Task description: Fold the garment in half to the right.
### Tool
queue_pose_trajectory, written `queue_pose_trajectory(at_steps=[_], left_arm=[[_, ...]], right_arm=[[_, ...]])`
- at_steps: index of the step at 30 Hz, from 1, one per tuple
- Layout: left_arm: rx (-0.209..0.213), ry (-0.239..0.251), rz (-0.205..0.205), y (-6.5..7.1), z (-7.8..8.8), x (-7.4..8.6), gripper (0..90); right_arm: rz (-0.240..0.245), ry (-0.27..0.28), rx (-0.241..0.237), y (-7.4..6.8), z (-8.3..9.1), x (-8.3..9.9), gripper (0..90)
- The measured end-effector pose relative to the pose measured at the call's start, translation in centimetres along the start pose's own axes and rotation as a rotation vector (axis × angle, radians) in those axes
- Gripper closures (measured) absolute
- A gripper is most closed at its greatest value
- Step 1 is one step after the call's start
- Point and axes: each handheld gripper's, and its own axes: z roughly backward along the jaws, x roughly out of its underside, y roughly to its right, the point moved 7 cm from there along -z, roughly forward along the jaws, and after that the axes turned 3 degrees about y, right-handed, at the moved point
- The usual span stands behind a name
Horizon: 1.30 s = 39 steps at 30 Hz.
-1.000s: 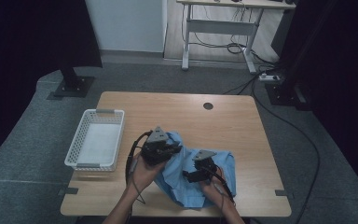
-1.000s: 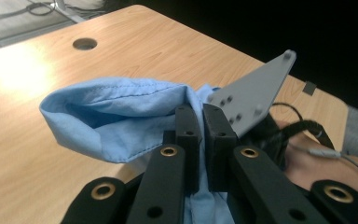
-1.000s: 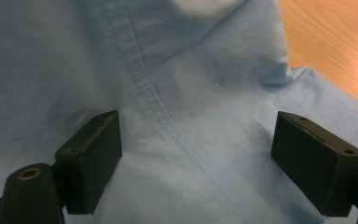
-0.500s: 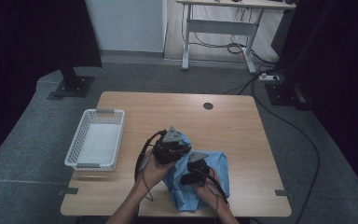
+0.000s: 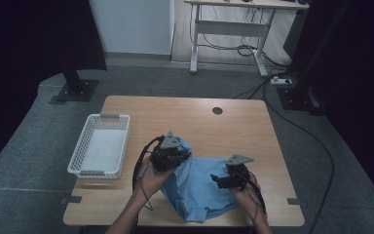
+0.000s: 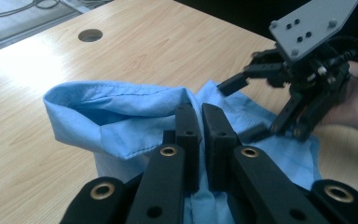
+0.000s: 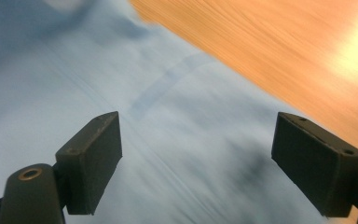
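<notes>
A light blue cloth [image 5: 199, 187] lies crumpled on the near half of the wooden table [image 5: 214, 129]. My left gripper [image 5: 171, 152] holds its raised left edge. In the left gripper view the jaws [image 6: 200, 112] are shut on a fold of the blue cloth [image 6: 116, 116], which stands up from the table like a hem. My right gripper [image 5: 226, 179] hovers over the cloth's right part, open. It also appears at the right of the left gripper view [image 6: 244, 109], fingers spread just above the fabric. In the blurred right gripper view the wide-apart jaws [image 7: 196, 135] frame the cloth [image 7: 74, 70], with nothing between the pads.
A white mesh basket [image 5: 100, 146] stands at the table's left edge, with nothing visible inside. A round cable hole [image 5: 217, 110] sits in the far part of the tabletop. Bare wood [image 7: 284, 46] lies beyond the cloth. Grey carpet surrounds the table.
My right gripper has swung to the right across the cloth. The cloth, bunched half a second ago, now lies spread wider. The left gripper has stayed about where it was.
</notes>
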Motion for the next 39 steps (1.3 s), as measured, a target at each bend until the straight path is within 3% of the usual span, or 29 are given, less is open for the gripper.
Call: queue_pose_trajectory(at_steps=[4,7,9,20,24,25,27,29,32,35,39], left_arm=[[0.001,-0.009,-0.004,0.2,-0.4,-0.3,86.0],[-0.002,-0.029,-0.033,0.6,-0.8,-0.6,86.0],[-0.009,-0.043,-0.038,0.9,-1.1,-0.8,86.0],[-0.006,-0.118,-0.049,1.9,-4.0,-1.0,85.8],[-0.013,-0.171,-0.053,2.2,-5.9,-0.3,85.7],[-0.012,-0.182,-0.053,2.3,-6.5,-0.1,85.7],[-0.005,-0.206,-0.059,2.7,-7.7,0.5,85.6],[0.011,-0.226,-0.054,3.0,-8.9,1.1,85.6],[0.029,-0.252,-0.048,3.6,-10.5,1.8,85.4],[0.064,-0.262,-0.039,4.1,-11.7,2.3,83.6],[0.086,-0.192,-0.042,4.4,-11.7,1.6,57.6]], right_arm=[[-0.006,-0.012,0.027,1.5,0.2,1.8,15.8],[-0.004,-0.039,0.024,1.5,-0.3,2.6,16.7],[-0.025,-0.020,0.022,1.3,-0.7,2.5,17.2],[0.007,-0.013,-0.023,-1.8,-3.5,0.2,21.1],[-0.037,-0.013,-0.053,-2.3,-4.0,-0.4,16.8],[-0.023,-0.014,-0.056,-2.3,-3.8,-0.6,16.9],[-0.007,-0.001,-0.041,-2.0,-2.9,-1.1,17.0],[-0.021,0.024,-0.040,-1.3,-1.7,-1.5,17.5],[-0.025,0.034,0.006,0.3,-0.1,-1.6,17.7],[-0.059,0.034,0.037,1.9,1.0,-1.0,17.7],[-0.083,0.022,0.070,3.5,2.1,-0.1,17.7]])
